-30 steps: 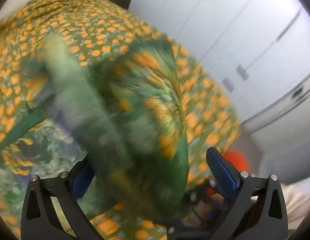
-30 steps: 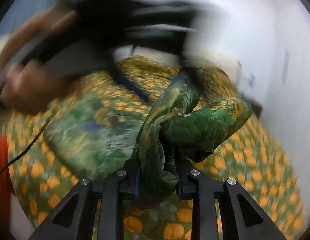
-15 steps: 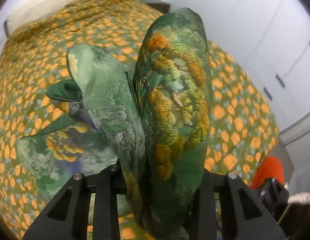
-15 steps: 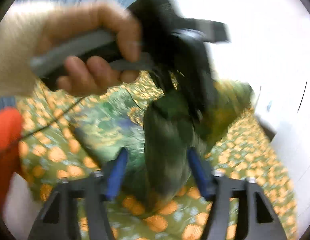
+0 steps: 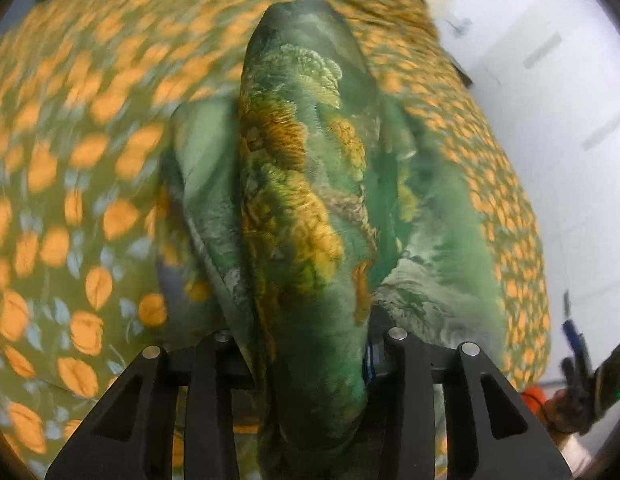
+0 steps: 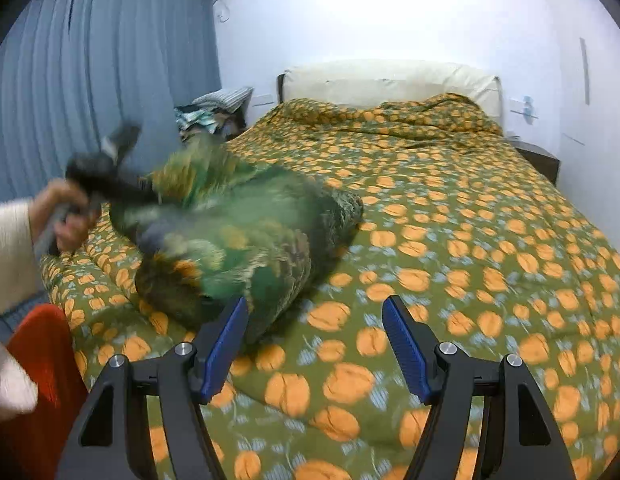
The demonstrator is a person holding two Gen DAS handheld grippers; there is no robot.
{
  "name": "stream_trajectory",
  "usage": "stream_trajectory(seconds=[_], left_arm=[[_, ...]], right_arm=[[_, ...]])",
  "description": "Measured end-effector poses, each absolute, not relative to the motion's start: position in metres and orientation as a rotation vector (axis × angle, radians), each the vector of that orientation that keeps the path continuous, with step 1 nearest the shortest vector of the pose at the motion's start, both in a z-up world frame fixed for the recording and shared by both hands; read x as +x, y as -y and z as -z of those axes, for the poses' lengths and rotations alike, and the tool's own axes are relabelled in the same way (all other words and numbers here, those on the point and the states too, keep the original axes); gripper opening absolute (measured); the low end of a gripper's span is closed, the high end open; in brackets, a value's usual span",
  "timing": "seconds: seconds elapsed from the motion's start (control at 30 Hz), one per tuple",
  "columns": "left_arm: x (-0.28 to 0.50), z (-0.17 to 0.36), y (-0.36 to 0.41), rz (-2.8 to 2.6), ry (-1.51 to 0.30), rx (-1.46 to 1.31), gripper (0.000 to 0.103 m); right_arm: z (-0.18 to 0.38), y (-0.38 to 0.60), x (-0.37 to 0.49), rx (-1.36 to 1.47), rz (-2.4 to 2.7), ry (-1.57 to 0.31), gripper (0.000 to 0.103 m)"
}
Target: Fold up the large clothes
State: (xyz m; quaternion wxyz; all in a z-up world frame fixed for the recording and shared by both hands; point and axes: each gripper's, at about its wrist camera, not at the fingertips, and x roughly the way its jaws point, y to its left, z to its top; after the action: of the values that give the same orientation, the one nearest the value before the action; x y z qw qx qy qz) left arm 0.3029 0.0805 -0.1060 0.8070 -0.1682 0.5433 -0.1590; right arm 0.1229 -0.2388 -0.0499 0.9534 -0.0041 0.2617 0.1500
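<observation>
Left gripper (image 5: 310, 360) is clamped on a thick fold of the green printed garment (image 6: 238, 240), which lies bunched at the near-left corner of the orange-patterned bedspread (image 6: 450, 240). Right gripper (image 6: 314, 344) is spread wide, holding nothing, just beside the garment.

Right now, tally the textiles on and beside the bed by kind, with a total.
Green patterned garment: 1
Orange-print bedspread: 1
Cream pillow: 1
Blue curtain: 1
Total: 4
</observation>
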Motion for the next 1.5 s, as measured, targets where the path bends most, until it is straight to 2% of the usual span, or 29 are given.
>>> stream_trajectory(seconds=[0.1,0.27,0.37,0.47,0.57,0.7,0.77,0.83,1.03,1.13,1.23,1.3,1.5], left_arm=[[0.301,0.125,-0.093,0.376,-1.139,-0.46,0.042],[0.311,0.126,-0.094,0.418,-1.124,-0.444,0.045],[0.314,0.134,-0.116,0.451,-1.121,-0.48,0.047],[0.305,0.158,-0.132,0.472,-1.127,-0.548,0.047],[0.301,0.174,-0.137,0.49,-1.104,-0.579,0.048],[0.297,0.164,-0.138,0.487,-1.089,-0.591,0.051],[0.294,0.155,-0.139,0.495,-1.086,-0.593,0.059],[0.288,0.144,-0.142,0.498,-1.079,-0.6,0.066],[0.271,0.118,-0.144,0.426,-1.07,-0.521,0.075],[0.256,0.109,-0.147,0.377,-1.055,-0.468,0.078],[0.254,0.11,-0.144,0.31,-1.066,-0.403,0.079],[0.259,0.115,-0.143,0.267,-1.086,-0.374,0.079],[0.266,0.139,-0.162,0.272,-1.13,-0.479,0.08]], right_arm=[[0.033,0.206,0.165,-0.05,-0.366,-0.553,0.069],[0.03,0.147,0.23,-0.068,-0.466,-0.577,0.069],[0.061,0.108,0.268,-0.057,-0.558,-0.669,0.069],[0.134,0.083,0.289,-0.074,-0.542,-0.822,0.074],[0.155,0.085,0.283,-0.06,-0.532,-0.801,0.074],[0.145,0.08,0.285,-0.095,-0.526,-0.847,0.074],[0.129,0.08,0.289,-0.12,-0.549,-0.897,0.074],[0.103,0.087,0.296,-0.099,-0.578,-0.927,0.074],[0.028,0.086,0.348,0.01,-0.522,-0.867,0.073],[0.042,0.058,0.386,0.032,-0.532,-0.949,0.073],[0.103,0.035,0.425,0.047,-0.493,-1.114,0.075],[0.126,0.027,0.43,0.034,-0.46,-1.107,0.076],[0.075,0.049,0.382,-0.004,-0.51,-0.956,0.076]])
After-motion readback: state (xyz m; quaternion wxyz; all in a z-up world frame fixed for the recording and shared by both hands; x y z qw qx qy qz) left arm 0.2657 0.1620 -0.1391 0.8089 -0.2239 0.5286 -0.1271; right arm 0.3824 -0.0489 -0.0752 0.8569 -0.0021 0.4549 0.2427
